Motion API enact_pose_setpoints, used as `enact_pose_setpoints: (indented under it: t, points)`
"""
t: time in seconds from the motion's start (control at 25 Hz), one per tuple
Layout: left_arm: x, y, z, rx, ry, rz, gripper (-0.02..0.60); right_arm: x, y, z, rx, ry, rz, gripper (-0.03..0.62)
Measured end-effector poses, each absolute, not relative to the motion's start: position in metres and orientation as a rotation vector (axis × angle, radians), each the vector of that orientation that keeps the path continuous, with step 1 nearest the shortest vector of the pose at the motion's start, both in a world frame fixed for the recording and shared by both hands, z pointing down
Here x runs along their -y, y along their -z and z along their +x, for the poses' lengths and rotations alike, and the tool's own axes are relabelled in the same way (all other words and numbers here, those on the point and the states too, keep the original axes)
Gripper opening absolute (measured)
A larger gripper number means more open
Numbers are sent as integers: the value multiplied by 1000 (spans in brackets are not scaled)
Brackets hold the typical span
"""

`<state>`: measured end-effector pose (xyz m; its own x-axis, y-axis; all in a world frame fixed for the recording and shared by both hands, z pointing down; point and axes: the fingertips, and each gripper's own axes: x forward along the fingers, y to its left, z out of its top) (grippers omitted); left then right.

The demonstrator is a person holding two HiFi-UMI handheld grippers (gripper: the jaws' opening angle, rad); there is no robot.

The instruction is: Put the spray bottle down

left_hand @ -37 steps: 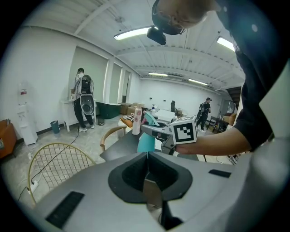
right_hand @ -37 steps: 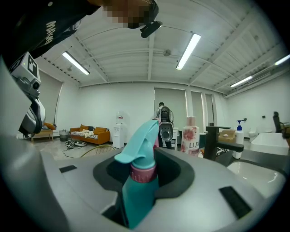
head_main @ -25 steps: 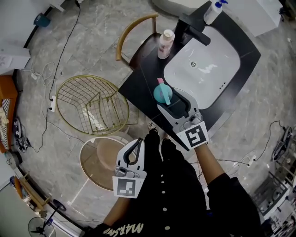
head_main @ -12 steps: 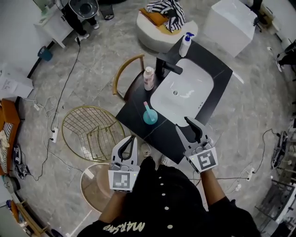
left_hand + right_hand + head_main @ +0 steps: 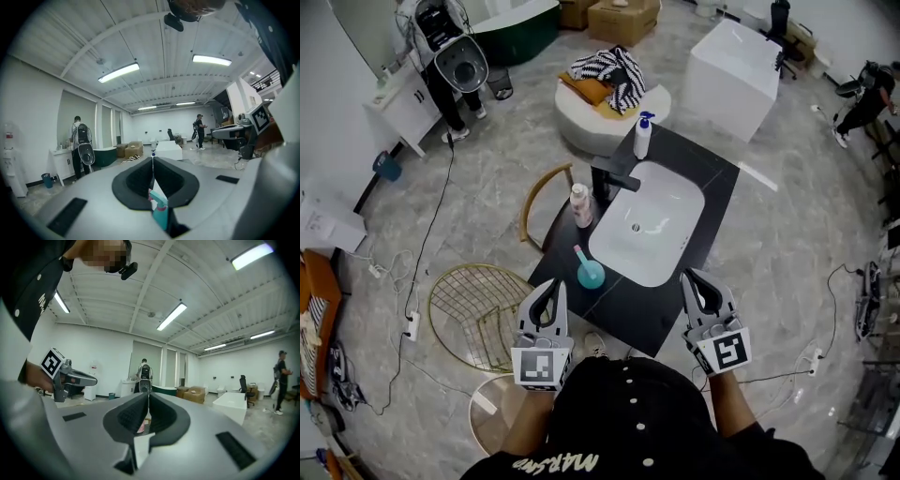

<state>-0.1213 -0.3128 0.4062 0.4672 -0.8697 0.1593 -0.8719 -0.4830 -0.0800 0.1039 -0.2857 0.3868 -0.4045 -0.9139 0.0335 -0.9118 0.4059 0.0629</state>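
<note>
The spray bottle (image 5: 584, 270), teal with a pink trigger, stands upright on the black counter (image 5: 661, 305) beside the white sink (image 5: 649, 223). Neither gripper touches it. My left gripper (image 5: 553, 284) hovers just off the counter's near-left corner, jaws shut and empty. My right gripper (image 5: 692, 277) hangs over the counter's near-right edge, also shut with nothing between its fingers. In the left gripper view the closed left gripper (image 5: 153, 158) points level into the room, and the bottle (image 5: 160, 214) peeks out below the jaws. The right gripper view shows the right gripper (image 5: 148, 393) closed and empty.
A black faucet (image 5: 615, 174), a pink-and-white bottle (image 5: 579, 204) and a pump bottle (image 5: 643, 136) stand on the counter. A gold wire chair (image 5: 478, 314) and a wooden chair (image 5: 542, 202) sit to its left. Cables cross the floor. A person with a backpack (image 5: 455, 56) stands far off.
The right gripper let go of the spray bottle, drew back towards me and closed. Both grippers rose and pulled away from the counter. The bottle stays standing there.
</note>
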Motion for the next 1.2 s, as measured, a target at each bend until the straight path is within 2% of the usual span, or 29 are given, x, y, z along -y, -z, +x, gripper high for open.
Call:
enact_pose_setpoints:
  t: [0.28,1.2]
  points:
    - [319,-396,-110,1567,-240,2723,15,288,-373,120,2557,84,1751,-5]
    - [311,-392,-107,1591,-250,2720,15,298,-367,112,2601,120,1719,-5]
